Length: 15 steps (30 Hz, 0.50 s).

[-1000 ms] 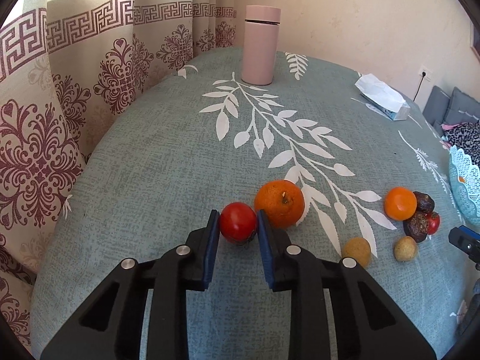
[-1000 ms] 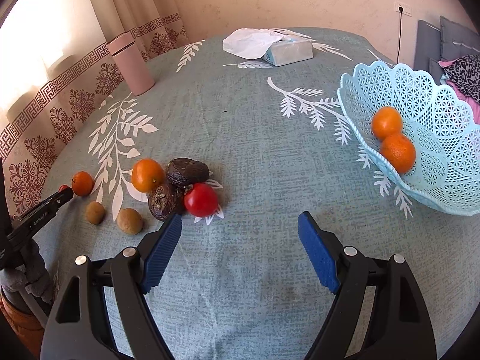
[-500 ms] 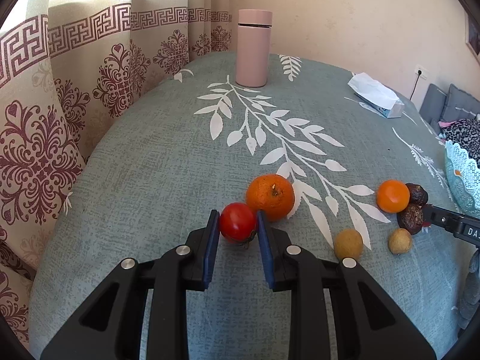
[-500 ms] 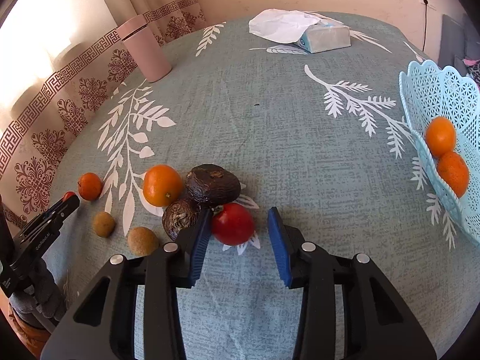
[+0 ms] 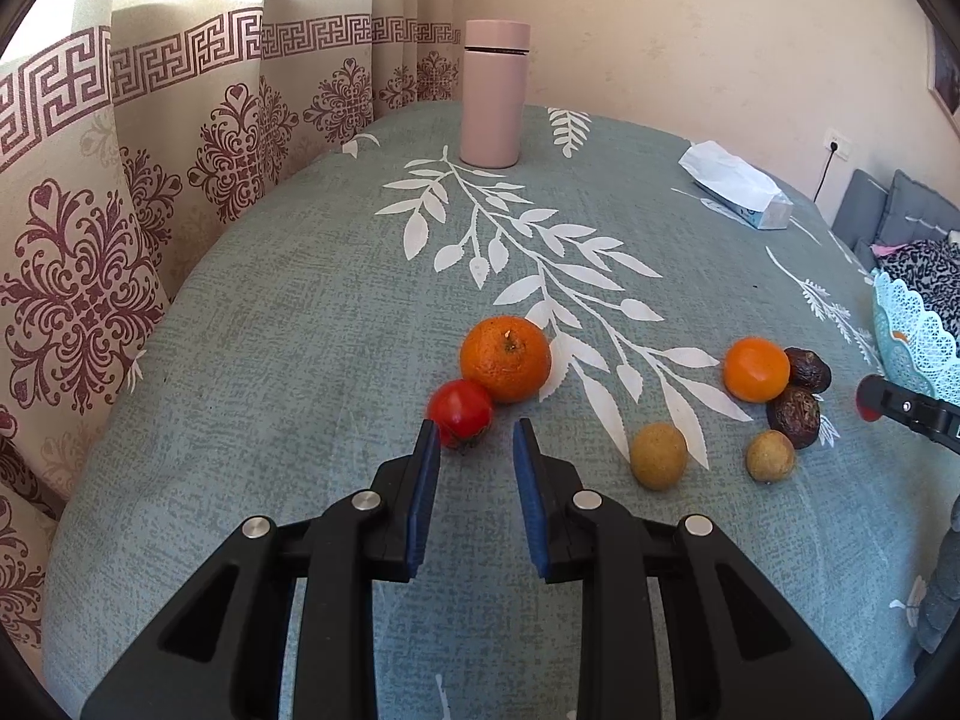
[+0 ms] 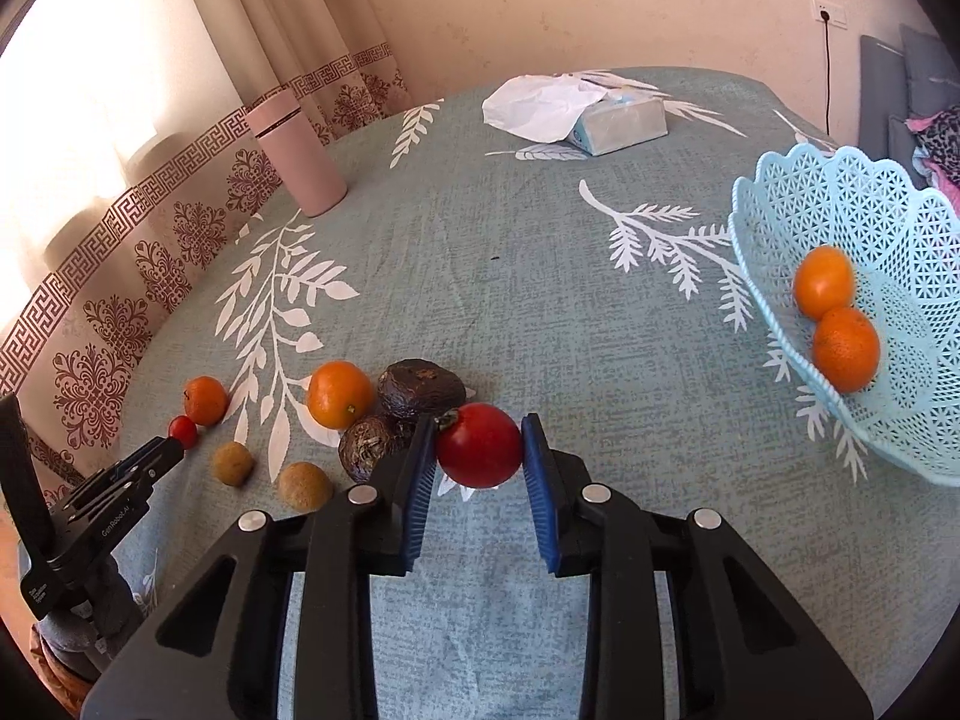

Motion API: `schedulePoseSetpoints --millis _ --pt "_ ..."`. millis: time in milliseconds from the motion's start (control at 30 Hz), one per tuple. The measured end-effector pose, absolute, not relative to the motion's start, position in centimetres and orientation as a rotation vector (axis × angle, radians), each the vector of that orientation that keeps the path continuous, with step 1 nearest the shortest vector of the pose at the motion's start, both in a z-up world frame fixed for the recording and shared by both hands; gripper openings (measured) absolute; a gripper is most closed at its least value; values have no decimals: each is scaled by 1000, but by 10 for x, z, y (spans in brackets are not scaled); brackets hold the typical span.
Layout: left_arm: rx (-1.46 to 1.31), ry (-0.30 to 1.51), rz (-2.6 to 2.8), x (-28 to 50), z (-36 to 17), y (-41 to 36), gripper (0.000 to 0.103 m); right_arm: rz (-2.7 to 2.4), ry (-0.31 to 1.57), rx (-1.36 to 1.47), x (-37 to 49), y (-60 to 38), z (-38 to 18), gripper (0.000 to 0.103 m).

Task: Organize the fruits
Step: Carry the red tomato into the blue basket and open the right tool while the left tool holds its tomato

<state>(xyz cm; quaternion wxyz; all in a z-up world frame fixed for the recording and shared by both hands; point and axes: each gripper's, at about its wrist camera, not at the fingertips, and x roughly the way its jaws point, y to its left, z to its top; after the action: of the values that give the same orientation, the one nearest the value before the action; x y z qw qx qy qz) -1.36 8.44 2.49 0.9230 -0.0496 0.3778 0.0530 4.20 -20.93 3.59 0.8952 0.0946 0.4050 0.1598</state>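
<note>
Left wrist view: the left gripper (image 5: 473, 441) has its jaws narrowly apart and empty, just near of a small tomato (image 5: 461, 411) touching an orange (image 5: 505, 358) on the table (image 5: 300, 312).

Right wrist view: the right gripper (image 6: 479, 447) has its jaws clamped on a large tomato (image 6: 479, 444), with the basket (image 6: 888, 228) far right.

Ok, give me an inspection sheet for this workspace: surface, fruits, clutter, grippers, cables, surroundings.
Surface: table under a teal leaf-print cloth.
Job's things: basket holds two oranges; loose on the cloth are a large orange, small orange, two dark fruits, two tan fruits and a tomato.
Clutter: pink bottle, tissue pack.
Grippers: right gripper shut on red tomato; left gripper open, at the other tomato.
Cables: wall-socket cord.
Surroundings: curtains, sofa.
</note>
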Motion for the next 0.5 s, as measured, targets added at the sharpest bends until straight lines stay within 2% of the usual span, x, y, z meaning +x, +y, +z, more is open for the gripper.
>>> schedulePoseSetpoints --millis 333,500 --pt "-128 781 122 -19 25 84 25 217 708 215 27 -250 74 30" --pt "-142 846 128 -3 18 89 26 177 694 246 28 -264 80 30"
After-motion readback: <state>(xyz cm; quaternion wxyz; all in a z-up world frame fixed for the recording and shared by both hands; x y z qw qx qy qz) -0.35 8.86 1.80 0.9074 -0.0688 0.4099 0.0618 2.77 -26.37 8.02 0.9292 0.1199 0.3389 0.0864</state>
